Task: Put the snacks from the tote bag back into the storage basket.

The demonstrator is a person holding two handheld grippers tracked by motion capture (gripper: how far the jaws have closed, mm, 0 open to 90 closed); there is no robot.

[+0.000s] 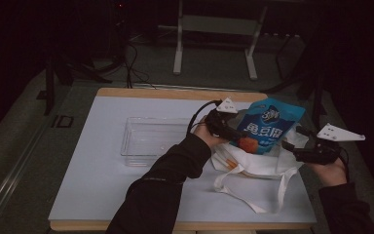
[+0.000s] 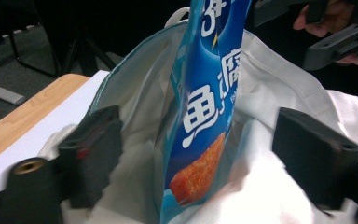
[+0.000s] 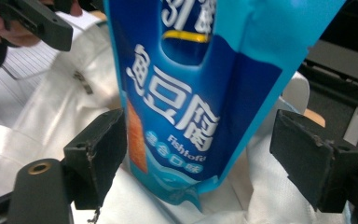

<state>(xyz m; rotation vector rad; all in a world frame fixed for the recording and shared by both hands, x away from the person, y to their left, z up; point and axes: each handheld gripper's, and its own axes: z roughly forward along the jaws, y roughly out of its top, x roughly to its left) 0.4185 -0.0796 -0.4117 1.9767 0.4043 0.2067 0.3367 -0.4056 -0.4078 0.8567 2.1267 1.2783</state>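
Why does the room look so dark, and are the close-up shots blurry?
High view: only the white table is lit, surroundings nearly black. Left gripper view: blue snack bag soft, white tote bag glaring. Right gripper view: bag lettering fairly sharp, top edge smeared.

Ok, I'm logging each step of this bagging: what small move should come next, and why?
Probably close the left tongs on the blue snack pouch to steady it. The pouch stands with its bottom in the white tote bag, both tongs open around it, neither pressing it, so it looks free to tip.
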